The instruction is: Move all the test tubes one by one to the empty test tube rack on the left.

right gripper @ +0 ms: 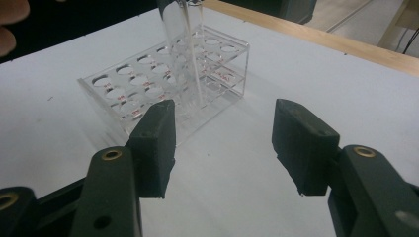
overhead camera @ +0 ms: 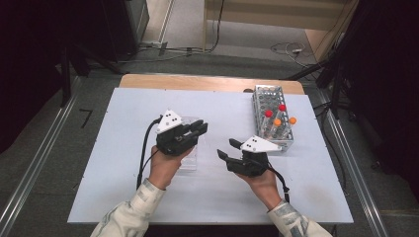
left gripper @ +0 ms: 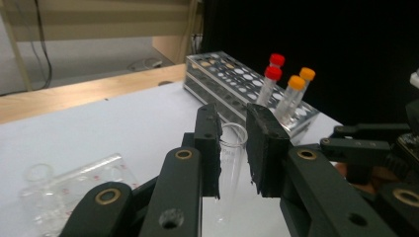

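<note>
My left gripper (left gripper: 232, 126) is shut on a clear, uncapped test tube (left gripper: 230, 163), which stands nearly upright between its pads. In the high view the left gripper (overhead camera: 199, 130) hovers over a clear acrylic rack (overhead camera: 189, 160) at the table's middle. From the right gripper view the same tube (right gripper: 184, 44) hangs above the acrylic rack (right gripper: 148, 89), whose holes look empty. My right gripper (right gripper: 225, 131) is open with nothing between its jaws. It sits right of the acrylic rack (left gripper: 74, 180), and in the high view the right gripper (overhead camera: 223, 149) points left toward it.
A metal rack (overhead camera: 264, 96) stands at the back right of the white table (overhead camera: 123, 197), holding two red-capped tubes (left gripper: 273, 74) and two orange-capped tubes (left gripper: 298, 84). Beyond the table's wooden far edge (overhead camera: 148, 81) are the floor and loose cables.
</note>
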`<state>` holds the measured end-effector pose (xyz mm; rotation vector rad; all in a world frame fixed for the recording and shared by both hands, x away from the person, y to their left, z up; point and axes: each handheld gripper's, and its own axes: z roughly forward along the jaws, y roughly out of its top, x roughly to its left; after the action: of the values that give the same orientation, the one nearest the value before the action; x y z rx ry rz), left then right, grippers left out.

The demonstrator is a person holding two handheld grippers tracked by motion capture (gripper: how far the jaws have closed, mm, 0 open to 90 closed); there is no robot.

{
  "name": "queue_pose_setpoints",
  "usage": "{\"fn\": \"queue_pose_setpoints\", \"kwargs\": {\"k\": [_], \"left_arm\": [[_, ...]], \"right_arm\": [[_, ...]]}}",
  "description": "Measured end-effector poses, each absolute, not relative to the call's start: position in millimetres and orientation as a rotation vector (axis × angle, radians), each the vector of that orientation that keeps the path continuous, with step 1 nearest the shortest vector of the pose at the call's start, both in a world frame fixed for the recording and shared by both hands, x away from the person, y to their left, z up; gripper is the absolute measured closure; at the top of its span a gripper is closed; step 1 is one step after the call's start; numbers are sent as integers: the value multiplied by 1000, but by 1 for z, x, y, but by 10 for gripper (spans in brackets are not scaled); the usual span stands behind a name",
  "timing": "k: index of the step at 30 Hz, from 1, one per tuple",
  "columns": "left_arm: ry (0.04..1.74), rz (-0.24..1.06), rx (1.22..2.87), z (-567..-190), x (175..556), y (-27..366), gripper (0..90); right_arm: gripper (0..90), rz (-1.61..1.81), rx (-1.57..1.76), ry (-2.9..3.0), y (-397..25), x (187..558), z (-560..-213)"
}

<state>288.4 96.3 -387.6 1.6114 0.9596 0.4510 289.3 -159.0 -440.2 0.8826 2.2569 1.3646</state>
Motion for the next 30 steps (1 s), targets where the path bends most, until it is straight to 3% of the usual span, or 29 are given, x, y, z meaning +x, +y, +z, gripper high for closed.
{"fn": "queue_pose_setpoints", "kwargs": {"k": [15,30], "left_arm": [[1111,642,1521,-385,303,144,762],[1152,742,1552,-398,316,142,762]], "right_arm": [[410,1362,894,2254,-161,290,-440],[413,1363,900,2249,-162,291,-441]]}}
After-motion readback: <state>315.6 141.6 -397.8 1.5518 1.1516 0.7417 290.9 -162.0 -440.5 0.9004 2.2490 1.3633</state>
